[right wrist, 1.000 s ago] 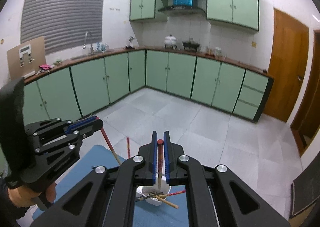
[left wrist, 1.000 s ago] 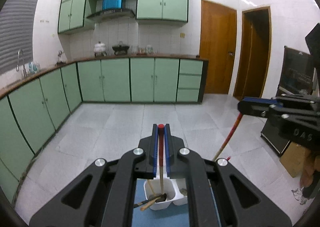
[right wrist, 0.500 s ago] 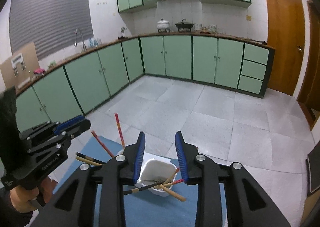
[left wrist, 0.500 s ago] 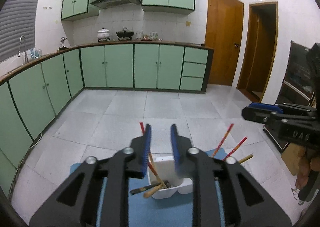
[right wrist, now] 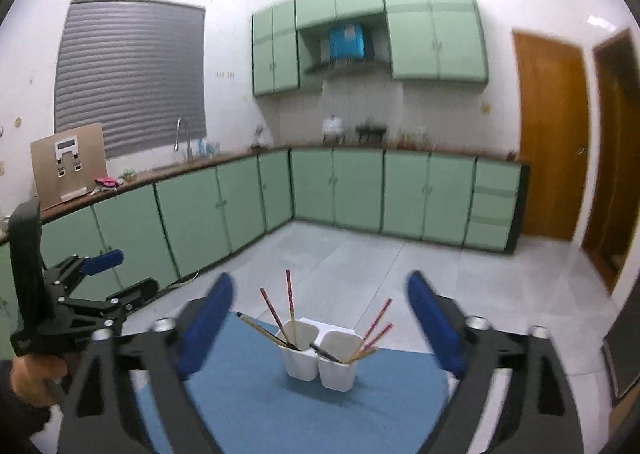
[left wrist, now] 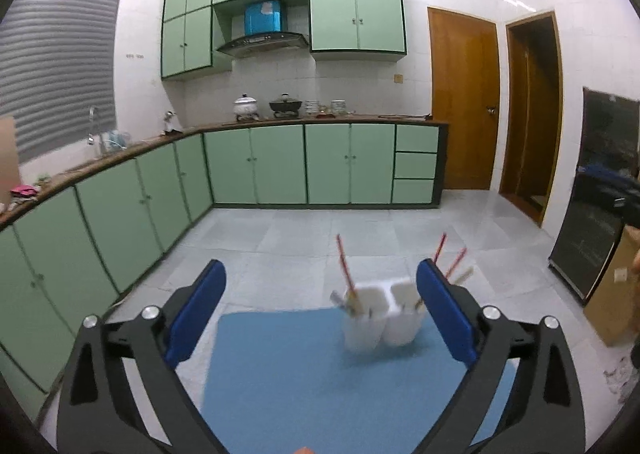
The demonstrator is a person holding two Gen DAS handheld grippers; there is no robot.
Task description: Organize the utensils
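Two joined white cups (right wrist: 320, 358) stand on a blue mat (right wrist: 280, 414). Several red and wooden chopsticks (right wrist: 290, 306) lean in the left cup, several more (right wrist: 374, 330) in the right cup. The cups also show, blurred, in the left wrist view (left wrist: 380, 318) with chopsticks (left wrist: 345, 268) in them. My left gripper (left wrist: 320, 294) is wide open and empty, back from the cups; it also shows in the right wrist view (right wrist: 108, 274) at the left. My right gripper (right wrist: 320, 306) is wide open and empty, above and behind the cups.
The blue mat (left wrist: 300, 382) covers a small table with grey tiled floor (right wrist: 360, 262) beyond. Green cabinets (left wrist: 280, 166) line the far wall and left side. Wooden doors (left wrist: 464, 102) stand at the right. A dark appliance (left wrist: 596, 190) and a cardboard box (left wrist: 616, 294) sit at far right.
Both grippers were shut on a red-tipped chopstick over the cups, then opened and let it drop in. Both have since pulled back and opened wide.
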